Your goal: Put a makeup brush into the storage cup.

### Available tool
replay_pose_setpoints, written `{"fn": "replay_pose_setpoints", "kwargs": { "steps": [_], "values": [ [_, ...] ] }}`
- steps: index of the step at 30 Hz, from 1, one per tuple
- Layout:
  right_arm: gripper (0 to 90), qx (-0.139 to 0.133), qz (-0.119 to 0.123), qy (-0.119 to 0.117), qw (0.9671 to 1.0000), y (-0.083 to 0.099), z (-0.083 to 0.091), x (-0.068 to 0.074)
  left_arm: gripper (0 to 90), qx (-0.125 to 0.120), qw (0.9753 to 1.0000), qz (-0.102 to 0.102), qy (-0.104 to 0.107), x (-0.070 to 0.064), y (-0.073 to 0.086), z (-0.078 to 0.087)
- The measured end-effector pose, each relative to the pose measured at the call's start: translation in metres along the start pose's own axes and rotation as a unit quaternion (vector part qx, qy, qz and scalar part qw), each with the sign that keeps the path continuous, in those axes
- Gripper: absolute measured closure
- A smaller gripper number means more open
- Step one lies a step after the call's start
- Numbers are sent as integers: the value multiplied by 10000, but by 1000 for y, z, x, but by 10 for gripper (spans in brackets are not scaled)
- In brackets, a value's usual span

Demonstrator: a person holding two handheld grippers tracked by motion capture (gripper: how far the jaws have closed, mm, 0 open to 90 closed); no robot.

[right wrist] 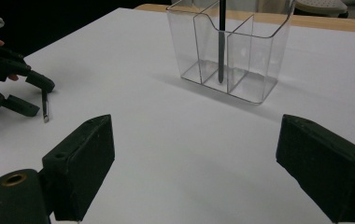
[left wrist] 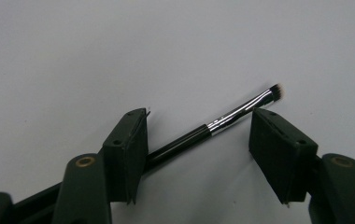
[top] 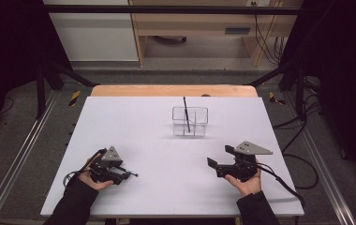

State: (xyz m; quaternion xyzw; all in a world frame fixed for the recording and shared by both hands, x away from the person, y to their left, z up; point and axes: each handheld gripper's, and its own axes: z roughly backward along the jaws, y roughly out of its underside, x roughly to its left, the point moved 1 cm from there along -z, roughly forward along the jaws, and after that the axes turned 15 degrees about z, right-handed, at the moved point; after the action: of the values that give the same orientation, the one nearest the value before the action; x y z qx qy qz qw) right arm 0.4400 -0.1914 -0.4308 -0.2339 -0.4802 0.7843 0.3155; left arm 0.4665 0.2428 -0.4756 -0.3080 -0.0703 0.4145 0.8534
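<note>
A small makeup brush [left wrist: 222, 120] with a black handle, silver ferrule and dark bristles lies flat on the white table [top: 157, 150]. My left gripper [left wrist: 196, 119] is open and low over it, one jaw on each side, and the handle end runs under the left jaw. In the high view the left gripper [top: 125, 173] is at the front left and the brush tip [top: 134, 175] pokes out to its right. A clear divided organiser [top: 190, 122] stands mid-table with a black brush [top: 185, 112] upright in it. My right gripper [top: 220, 156] is open and empty, with the organiser [right wrist: 241, 56] ahead of it.
The right gripper view shows the other gripper [right wrist: 12, 88] with the lying brush [right wrist: 45, 108] at far left, and bare tabletop before the organiser. A wooden edge [top: 174, 90] borders the table's far side. Black frame posts and cables stand around the table.
</note>
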Motion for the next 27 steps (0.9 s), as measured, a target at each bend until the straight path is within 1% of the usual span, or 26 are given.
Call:
{"fn": "replay_pose_setpoints", "kwargs": {
  "steps": [4,6,10,16,20,24,27],
  "values": [
    [121,0,-4,-3,10000,0,0,0,445,25,10000,44,-41,0,0,1],
    [121,-11,-1,-7,10000,0,0,0,472,38,9999,106,-80,-1,-1,2],
    [121,-5,-6,-6,10000,0,0,0,560,63,9997,180,-146,-1,-1,3],
    [121,-2,-10,-7,10000,0,0,0,664,122,9996,156,-201,-4,-2,4],
    [121,-7,-8,-12,10000,0,0,0,738,156,9996,103,-188,-6,-3,4],
    [121,-8,-4,-14,10000,0,0,0,810,163,9996,130,-215,-7,-3,4],
    [121,-4,-10,-16,10000,0,0,0,827,166,9995,170,-222,-6,-3,4]
  ]
}}
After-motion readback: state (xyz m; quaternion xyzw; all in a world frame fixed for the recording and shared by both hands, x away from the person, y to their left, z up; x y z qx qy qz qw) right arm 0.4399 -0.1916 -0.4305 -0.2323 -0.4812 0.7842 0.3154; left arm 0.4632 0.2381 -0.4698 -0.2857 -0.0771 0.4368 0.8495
